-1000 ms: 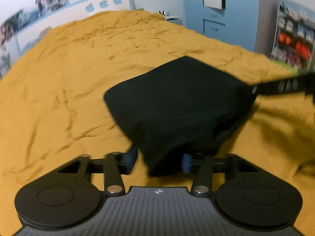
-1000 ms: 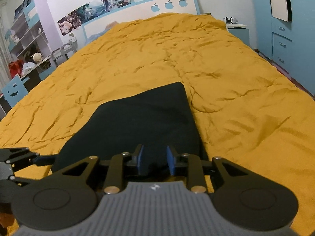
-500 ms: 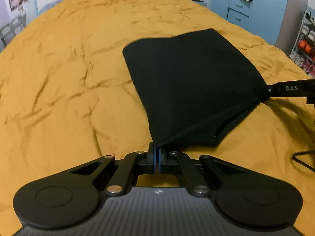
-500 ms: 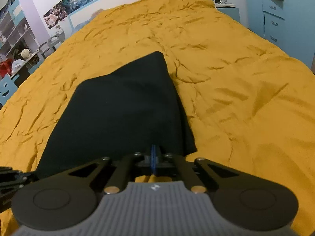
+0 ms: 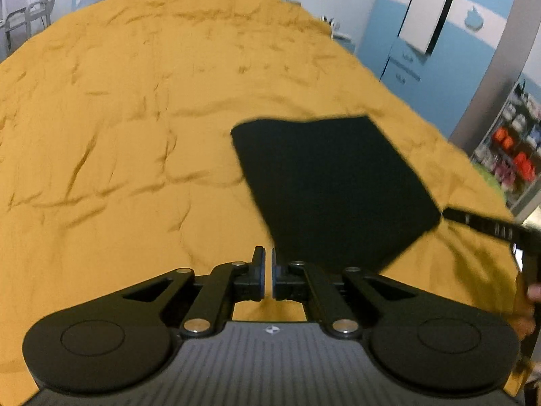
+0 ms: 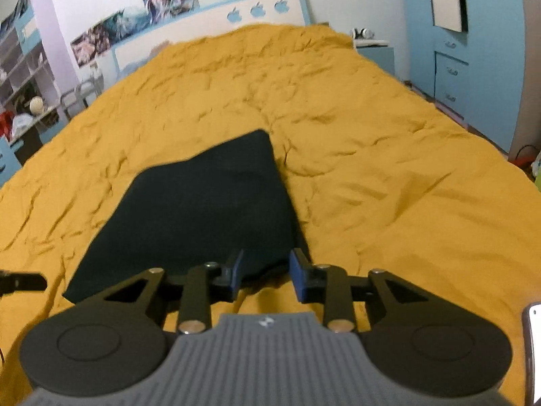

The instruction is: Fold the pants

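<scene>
The black pants (image 5: 334, 186) lie folded flat on the yellow bedspread (image 5: 135, 135). My left gripper (image 5: 267, 257) is shut with nothing between its pads, and hovers at the near left corner of the pants. In the right wrist view the left gripper (image 6: 23, 282) stands a little apart from that corner. My right gripper (image 6: 265, 260) has its jaws opening. The near edge of the pants (image 6: 203, 209) lies just ahead of its blue pads (image 6: 299, 270), which do not press on it. From the left wrist view the right gripper (image 5: 480, 225) reaches to the right corner of the pants.
The bedspread covers the whole bed up to the white headboard (image 6: 209, 20). Blue drawers and cabinets (image 6: 466, 67) stand to the right, shelves (image 6: 20, 77) to the left. A person's hand (image 5: 531, 297) shows at the right edge. A phone edge (image 6: 534, 345) is near the right gripper.
Both grippers shut on the near edge of the pants, then let go. The left gripper has drawn away still shut, the right has opened. The pants now lie flat.
</scene>
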Motion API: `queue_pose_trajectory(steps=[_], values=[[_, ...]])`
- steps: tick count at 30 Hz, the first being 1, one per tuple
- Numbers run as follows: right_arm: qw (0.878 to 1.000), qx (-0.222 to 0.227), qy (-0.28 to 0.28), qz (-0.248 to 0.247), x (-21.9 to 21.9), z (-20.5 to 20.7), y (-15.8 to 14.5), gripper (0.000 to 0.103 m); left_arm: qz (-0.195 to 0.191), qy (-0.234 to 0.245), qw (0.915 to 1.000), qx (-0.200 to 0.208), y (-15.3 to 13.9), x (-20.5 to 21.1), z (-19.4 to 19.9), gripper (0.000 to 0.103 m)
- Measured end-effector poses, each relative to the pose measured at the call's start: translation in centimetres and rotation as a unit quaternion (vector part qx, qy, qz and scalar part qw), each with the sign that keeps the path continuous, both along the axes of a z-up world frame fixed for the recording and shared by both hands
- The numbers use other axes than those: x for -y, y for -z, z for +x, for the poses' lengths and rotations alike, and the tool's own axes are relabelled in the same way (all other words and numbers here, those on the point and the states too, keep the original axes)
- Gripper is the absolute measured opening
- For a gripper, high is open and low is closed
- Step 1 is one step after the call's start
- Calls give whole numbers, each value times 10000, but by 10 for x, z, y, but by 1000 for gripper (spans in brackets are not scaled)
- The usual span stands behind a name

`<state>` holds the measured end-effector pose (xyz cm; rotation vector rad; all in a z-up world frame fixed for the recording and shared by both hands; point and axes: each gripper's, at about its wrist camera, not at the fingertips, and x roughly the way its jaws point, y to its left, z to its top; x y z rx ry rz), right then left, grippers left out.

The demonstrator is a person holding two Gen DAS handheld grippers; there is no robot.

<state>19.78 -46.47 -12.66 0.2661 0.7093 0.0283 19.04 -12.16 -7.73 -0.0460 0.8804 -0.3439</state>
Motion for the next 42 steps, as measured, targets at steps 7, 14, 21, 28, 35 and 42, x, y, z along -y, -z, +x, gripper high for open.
queue_pose_trajectory(steps=[7,14,21,28,35,42], values=[[9995,167,-196,-187,-9,7,-3,8,-382,-39,9993,34,6,26,35,2],[9977,-4,-373,-573,-23,37,16,1,-75,-79,9997,-215,37,47,66,2],[9987,-216,-314,-351,-10,50,37,0,75,-64,9995,-311,53,49,77,4],[9991,184,-371,-123,-4,55,12,2,-352,-83,9993,66,27,31,92,4],[9982,428,-393,-163,-10,105,10,1,-557,-426,9975,33,36,21,138,4],[9999,118,-71,-17,-1,132,52,0,-348,-733,9964,-238,69,19,164,4]])
